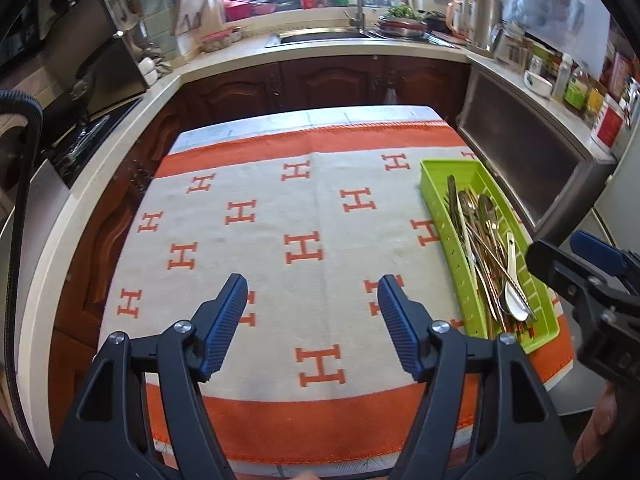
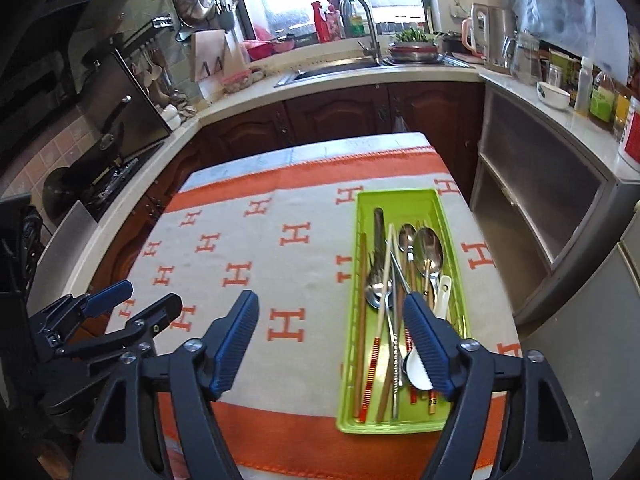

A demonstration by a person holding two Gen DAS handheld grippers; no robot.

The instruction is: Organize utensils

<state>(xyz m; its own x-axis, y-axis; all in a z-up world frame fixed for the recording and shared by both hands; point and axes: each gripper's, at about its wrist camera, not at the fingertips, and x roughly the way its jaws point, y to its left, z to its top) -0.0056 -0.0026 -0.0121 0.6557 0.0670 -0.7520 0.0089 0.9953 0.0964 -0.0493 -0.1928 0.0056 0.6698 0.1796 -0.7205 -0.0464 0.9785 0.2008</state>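
A: Why is everything piled in the green tray?

B: Judging by the task, that tray is where the utensils belong. Spoons, chopsticks and a white ladle-type spoon all lie lengthwise in it, handles mostly toward the near end, so they fit the long narrow shape. They overlap rather than sit sorted by kind.

A: And where does the tray sit?

B: On the cloth covering the tabletop, along its right side, running front to back. The rest of the cloth shows no loose utensil in either view.

A: What are the two tools doing?

B: The left hand-held gripper hangs over the middle of the cloth with its jaws spread wide and nothing between them. The right hand-held gripper is just as wide apart and empty too; its right pad sits in front of the tray's near half in its own view, but I can't say it touches anything there.

A: So why hold them like that?

B: Both point down at a slant toward the tabletop and clear of the tray. With nothing gripped and nothing left lying out, I'd judge the gathering is about done. Any tidying left would be straightening the pile inside the tray.
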